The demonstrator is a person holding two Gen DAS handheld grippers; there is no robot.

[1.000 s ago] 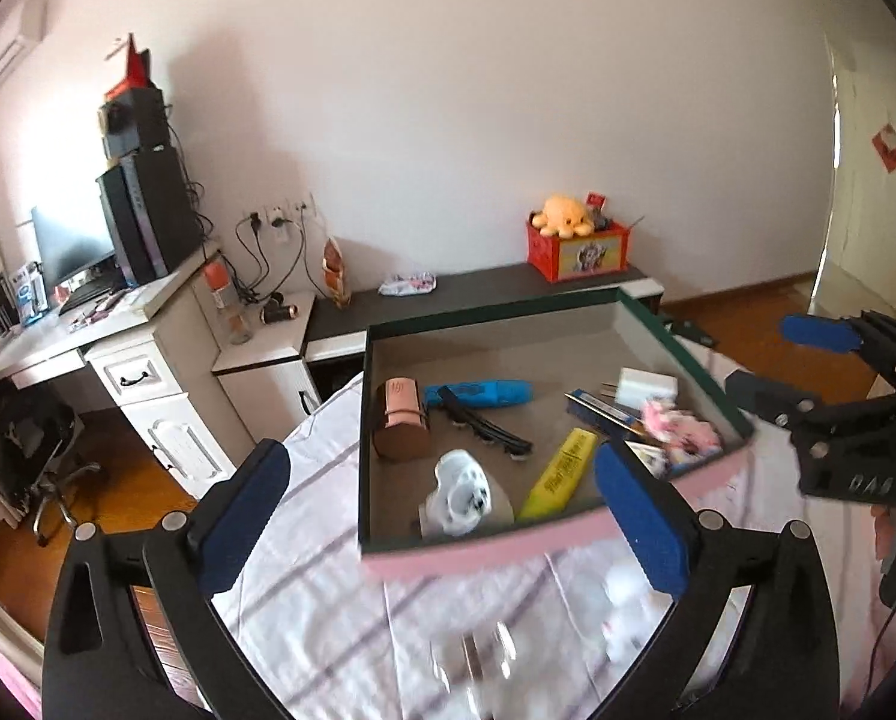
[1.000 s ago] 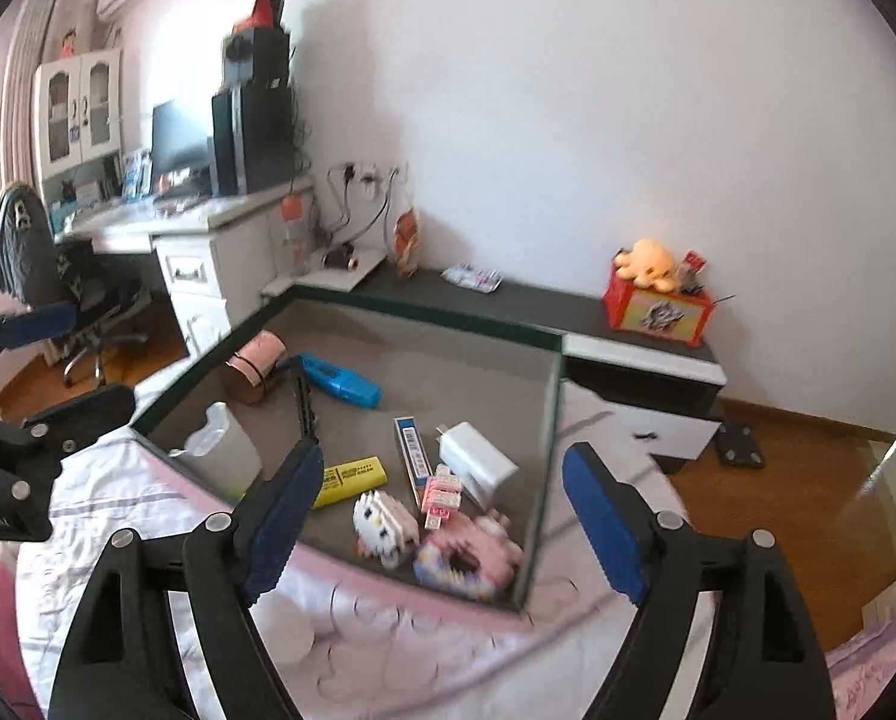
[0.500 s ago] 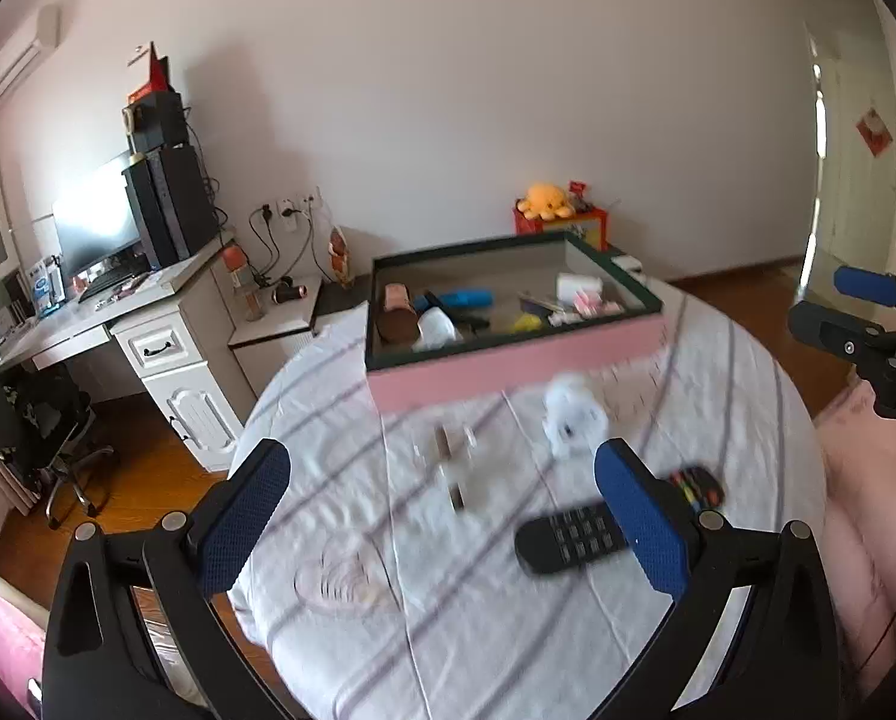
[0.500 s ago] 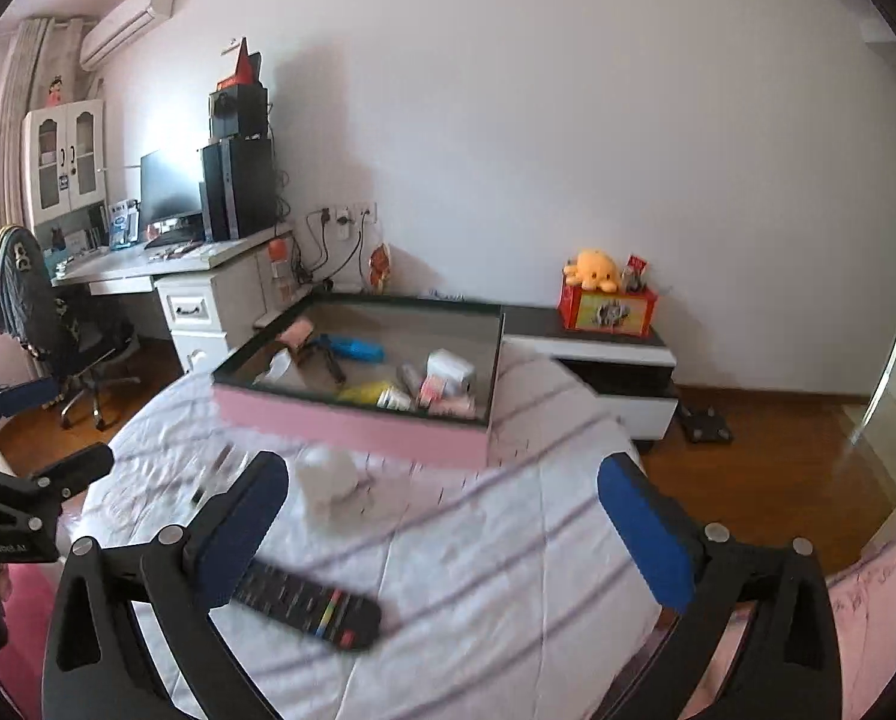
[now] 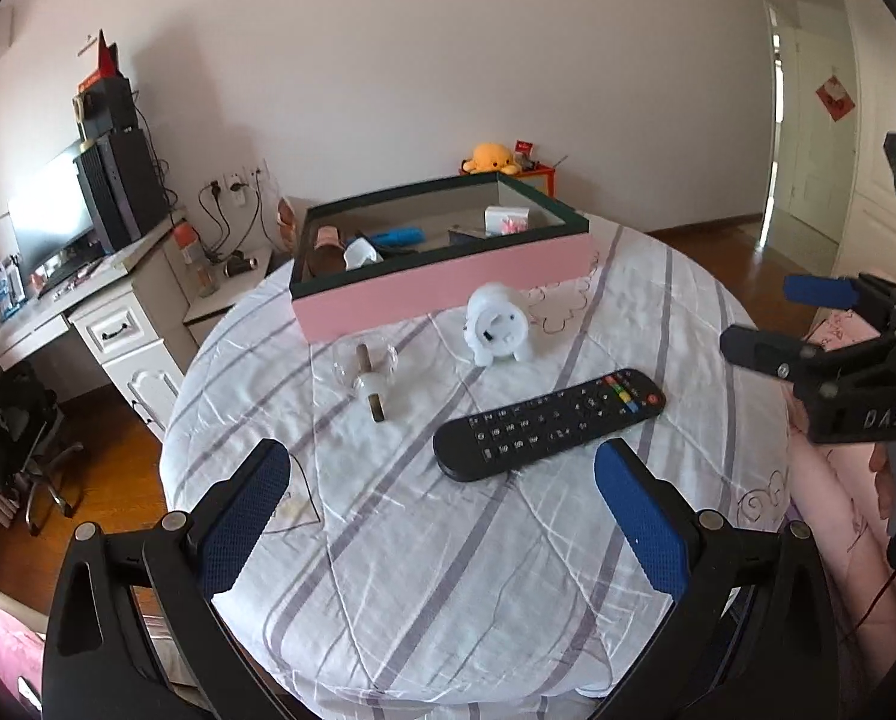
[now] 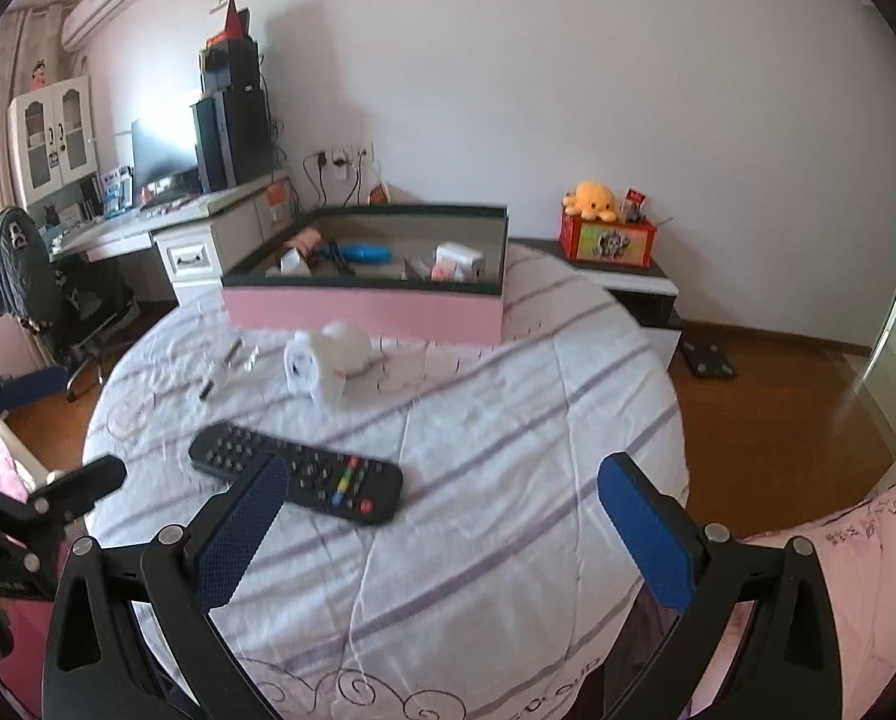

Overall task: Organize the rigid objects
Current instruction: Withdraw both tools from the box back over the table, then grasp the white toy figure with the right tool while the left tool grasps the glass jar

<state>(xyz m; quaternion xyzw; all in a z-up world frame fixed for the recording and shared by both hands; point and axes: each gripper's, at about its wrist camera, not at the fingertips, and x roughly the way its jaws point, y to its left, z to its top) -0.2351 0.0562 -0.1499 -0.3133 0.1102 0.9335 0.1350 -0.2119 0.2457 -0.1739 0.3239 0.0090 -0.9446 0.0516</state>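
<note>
Both tools, left [image 5: 441, 501] and right [image 6: 441, 516], gape wide and empty, pulled back from the pink-sided cardboard box [image 5: 441, 282] (earlier close up); a black remote control [image 5: 550, 423] now lies below.

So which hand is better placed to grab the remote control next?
Probably the left: the remote control lies centred just ahead of the open left tongs. For the right tongs, it sits off toward their left finger.
</note>
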